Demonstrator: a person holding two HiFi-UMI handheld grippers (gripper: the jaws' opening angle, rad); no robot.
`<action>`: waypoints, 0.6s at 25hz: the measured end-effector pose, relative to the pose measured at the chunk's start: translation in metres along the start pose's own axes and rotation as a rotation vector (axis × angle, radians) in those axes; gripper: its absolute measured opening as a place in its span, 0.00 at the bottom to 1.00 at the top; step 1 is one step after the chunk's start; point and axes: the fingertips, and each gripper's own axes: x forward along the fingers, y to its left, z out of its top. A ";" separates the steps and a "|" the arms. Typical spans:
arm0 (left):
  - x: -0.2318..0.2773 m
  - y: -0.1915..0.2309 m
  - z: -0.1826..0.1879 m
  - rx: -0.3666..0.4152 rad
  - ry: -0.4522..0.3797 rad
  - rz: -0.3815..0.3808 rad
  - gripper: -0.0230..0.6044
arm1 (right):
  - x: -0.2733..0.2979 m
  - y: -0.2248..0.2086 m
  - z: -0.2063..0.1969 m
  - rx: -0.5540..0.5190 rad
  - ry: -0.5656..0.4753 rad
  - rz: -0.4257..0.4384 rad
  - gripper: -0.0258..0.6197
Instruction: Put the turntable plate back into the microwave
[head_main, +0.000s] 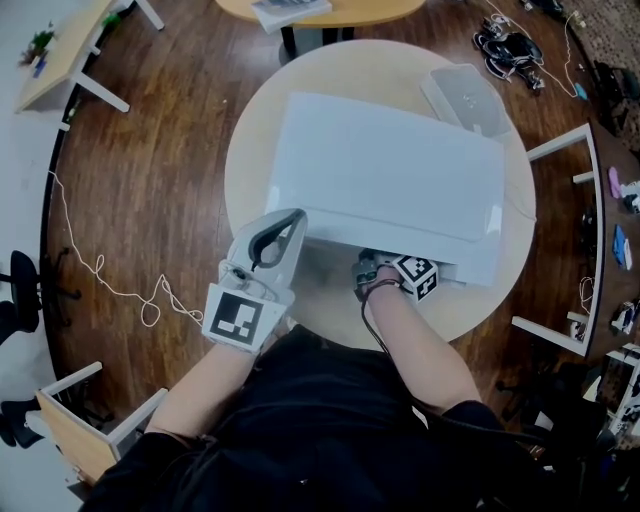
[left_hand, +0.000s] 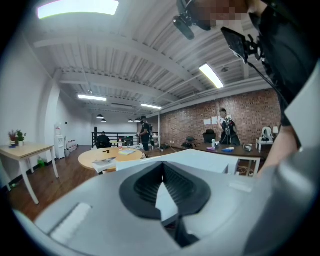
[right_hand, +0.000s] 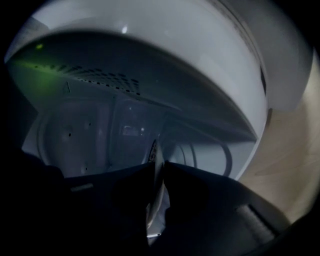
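The turntable plate (right_hand: 154, 190) is showing edge-on in the right gripper view, a thin pale sliver of glass. Your right gripper (right_hand: 159, 163) is clenching it by the rim, one jaw on each face. The plate is running straight ahead of the claw, its flat side lying along the line the gripper is pointing. It is reaching into the dim cavity (right_hand: 80, 135) of the microwave (head_main: 385, 170).

Curved rings are showing just past the jaw tips. Whether they are the plate's own ridges or the floor's recess is not clear, nor is whether the plate is touching the floor yet.

From the head view, your right hand is working at the microwave's front opening, its jaws passing out of sight under the white top. The microwave is standing on the round table (head_main: 250, 150).

Your left gripper (head_main: 290, 225) is hanging just beside the front left corner of the microwave, outside the cavity. Its jaw tips are meeting with nothing between them. That is leaving the right hand as the one carrying the job.

The coming move is probably turning on depth. With the glass lying forward of the claw, you are likely needing to get its centre over the middle of the floor, lower it flat, and only then let the rim go.
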 end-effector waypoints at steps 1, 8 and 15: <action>-0.001 0.001 -0.001 -0.001 0.004 0.002 0.04 | 0.000 0.000 -0.001 0.000 -0.003 -0.002 0.08; -0.008 0.006 0.004 0.006 -0.007 0.034 0.04 | 0.007 -0.005 0.001 0.014 -0.049 -0.025 0.08; -0.015 0.009 0.002 0.001 0.007 0.051 0.04 | 0.015 -0.011 0.003 0.023 -0.101 -0.047 0.08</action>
